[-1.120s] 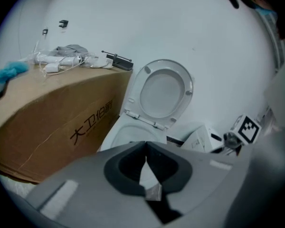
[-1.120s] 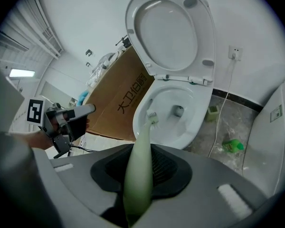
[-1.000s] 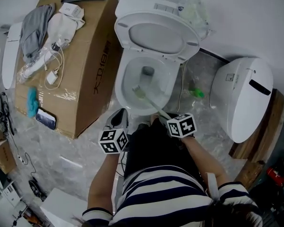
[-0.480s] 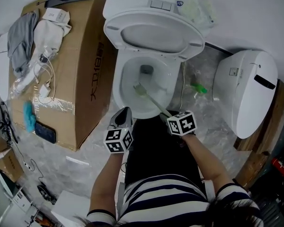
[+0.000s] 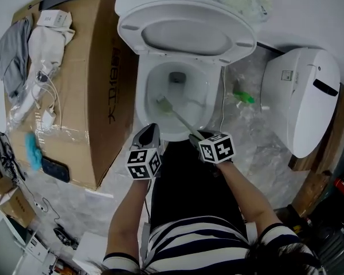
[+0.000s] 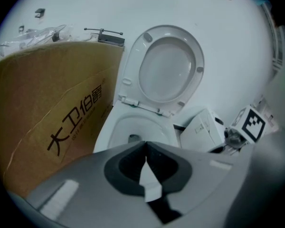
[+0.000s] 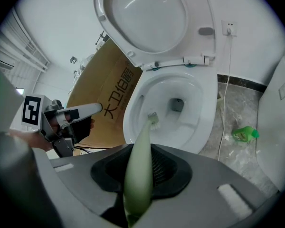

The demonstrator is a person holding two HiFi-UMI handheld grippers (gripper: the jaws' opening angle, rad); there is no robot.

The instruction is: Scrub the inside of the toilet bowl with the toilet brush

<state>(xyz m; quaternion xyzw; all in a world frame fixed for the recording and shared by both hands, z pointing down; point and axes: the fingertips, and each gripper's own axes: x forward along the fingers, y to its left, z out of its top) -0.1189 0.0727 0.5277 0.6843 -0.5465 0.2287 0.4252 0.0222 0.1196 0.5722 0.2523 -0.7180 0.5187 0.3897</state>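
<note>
With my right tongs (image 7: 138, 175) clamped on the toilet brush (image 7: 142, 144), bristles inside the toilet bowl (image 7: 208, 115) near its side wall, and left tongs (image 6: 146, 170) closed on nothing, I'd press firmly, sweeping overlapping arcs under the rim.

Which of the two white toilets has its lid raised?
The middle white ceramic toilet, holding the pale green toilet brush: its lid stands up, while the right white toilet is closed.

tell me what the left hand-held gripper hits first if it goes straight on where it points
Most likely the toilet bowl: the left hand-held gripper, jaws together and empty, aims at its near rim, with nothing in between as far as its view shows.
</note>
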